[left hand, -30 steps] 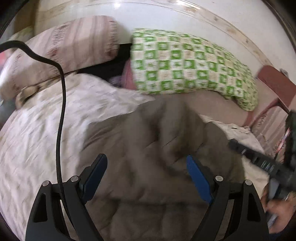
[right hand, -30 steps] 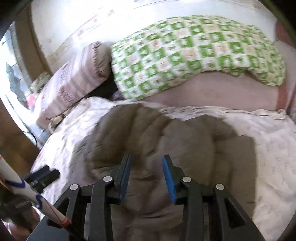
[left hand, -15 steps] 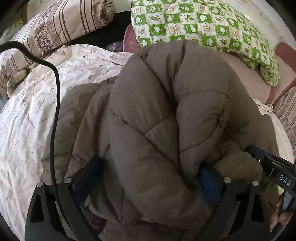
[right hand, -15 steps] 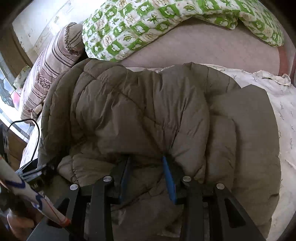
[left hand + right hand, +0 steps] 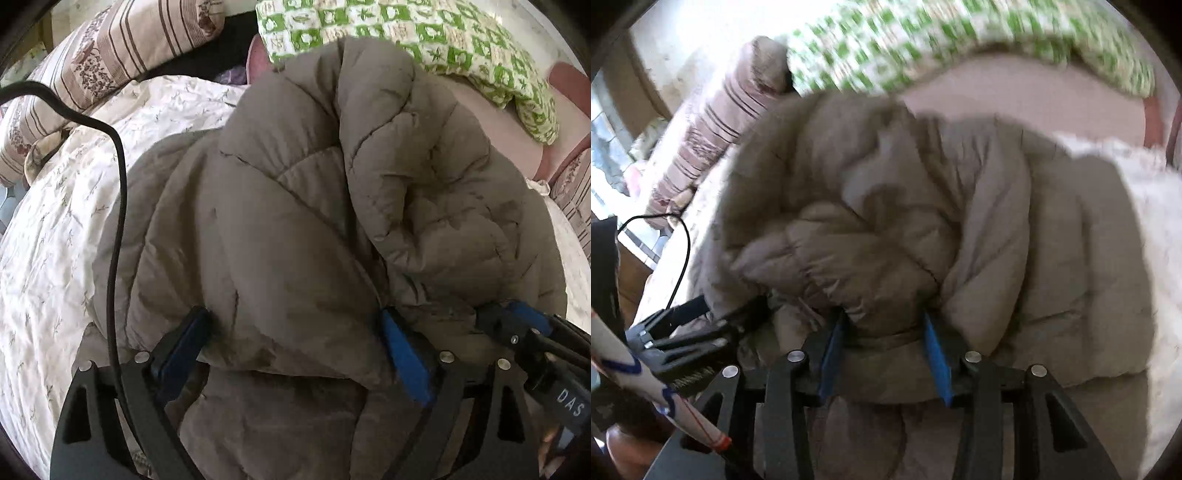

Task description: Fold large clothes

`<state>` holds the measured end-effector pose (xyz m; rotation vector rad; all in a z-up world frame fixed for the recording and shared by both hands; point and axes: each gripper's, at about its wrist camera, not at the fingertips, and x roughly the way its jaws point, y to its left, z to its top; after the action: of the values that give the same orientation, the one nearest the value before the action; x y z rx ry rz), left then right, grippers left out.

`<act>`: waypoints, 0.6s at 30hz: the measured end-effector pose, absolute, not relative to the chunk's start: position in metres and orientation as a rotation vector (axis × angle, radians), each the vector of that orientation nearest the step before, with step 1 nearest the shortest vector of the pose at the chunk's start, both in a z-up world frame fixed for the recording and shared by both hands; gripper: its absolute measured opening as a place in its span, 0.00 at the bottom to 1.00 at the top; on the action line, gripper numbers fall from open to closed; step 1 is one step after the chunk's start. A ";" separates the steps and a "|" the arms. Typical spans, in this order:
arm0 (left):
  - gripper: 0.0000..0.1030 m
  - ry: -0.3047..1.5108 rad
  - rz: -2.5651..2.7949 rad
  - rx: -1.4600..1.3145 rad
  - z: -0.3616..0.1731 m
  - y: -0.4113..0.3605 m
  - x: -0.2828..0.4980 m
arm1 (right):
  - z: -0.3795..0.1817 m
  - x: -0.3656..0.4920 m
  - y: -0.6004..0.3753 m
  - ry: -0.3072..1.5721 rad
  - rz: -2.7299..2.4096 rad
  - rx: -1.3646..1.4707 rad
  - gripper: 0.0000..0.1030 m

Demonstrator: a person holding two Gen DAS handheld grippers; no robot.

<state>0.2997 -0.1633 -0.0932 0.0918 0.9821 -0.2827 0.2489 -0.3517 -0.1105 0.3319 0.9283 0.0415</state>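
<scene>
Left wrist view: the left tongs (image 5: 295, 350) stand wide apart with a thick roll of the brown puffer jacket (image 5: 332, 203) bulging between the two blue pads. The pads touch the fabric on either side, yet whether they truly pinch it or merely straddle it cannot be told. The jacket lies bunched on the bed (image 5: 55, 221), over the pale floral sheet, with a striped pillow (image 5: 122, 44) and a green checked pillow (image 5: 424, 33) behind it. A black cable (image 5: 118, 206) hangs across the left side of the frame. At the lower right the right tongs (image 5: 513, 317) press into the same hem edge.

Right wrist view — blurred by motion: the right tongs (image 5: 886, 339) have their blue pads set closer together, closed around a fold of the jacket's (image 5: 942, 221) lower edge, and the cloth is visibly squeezed between them. The left tongs (image 5: 701, 317) sit just beside, at the lower left, buried in the same edge.

The step in hand looks like raising the near hem to carry it over toward the pillows — the fold itself is not yet laid. Next, both hands would need to travel together and level, lay the lifted half flat on the far half, then let go; padded cloth this thick will likely spring back unless pressed down.
</scene>
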 end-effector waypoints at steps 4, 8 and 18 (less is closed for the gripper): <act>0.89 0.935 -0.317 0.030 -0.067 -0.144 0.277 | -0.087 0.224 -0.356 0.891 0.089 0.369 0.46; 0.89 0.885 -0.335 0.001 -0.046 -0.123 0.241 | -0.066 0.179 -0.350 0.856 0.124 0.356 0.48; 0.89 0.832 -0.376 0.067 -0.045 -0.088 0.115 | -0.083 0.056 -0.319 0.881 0.140 0.339 0.58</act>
<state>0.1153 -0.0881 -0.0447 0.0665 0.8317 -0.3764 0.0557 -0.3189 -0.0830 0.3387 0.8806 0.1395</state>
